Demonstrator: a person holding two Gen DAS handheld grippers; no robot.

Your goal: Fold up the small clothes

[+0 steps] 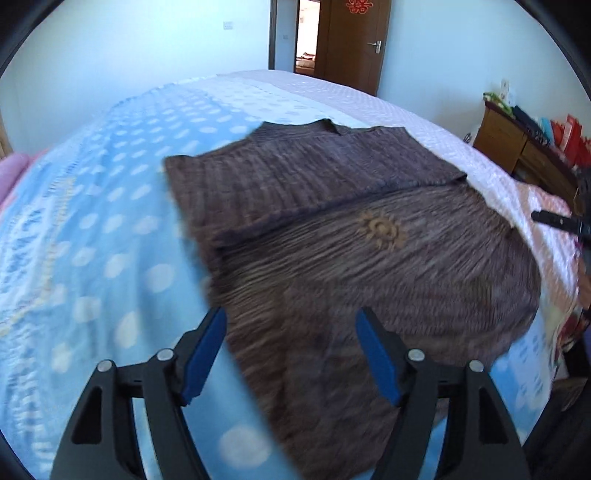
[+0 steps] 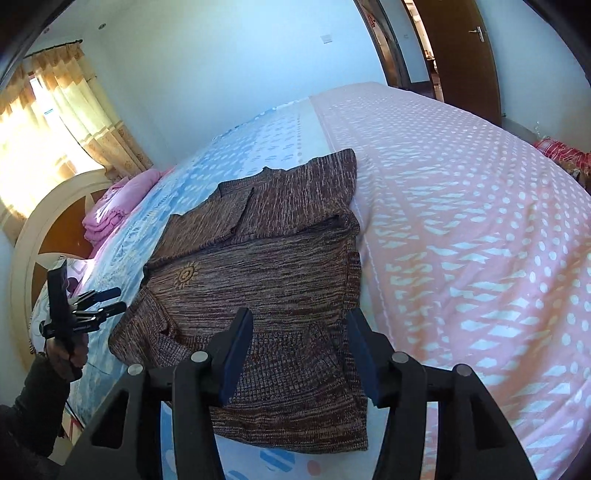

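Mid-fold: both sleeves in, left claw point(image 1: 291, 354) and right claw point(image 2: 299, 354) wide, empty above sweater point(image 2: 266, 280) hem; next pinch hem, fold forward.

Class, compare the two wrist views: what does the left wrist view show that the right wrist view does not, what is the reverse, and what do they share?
Only the left wrist view shows the wooden desk with red bags and the red door decoration.

Only the right wrist view shows the curtains, the folded pink blanket, the curved headboard and the person's hand holding the left gripper.

Both show the brown knitted sweater with its sun emblem, on the blue and pink bedspread, and the brown door.
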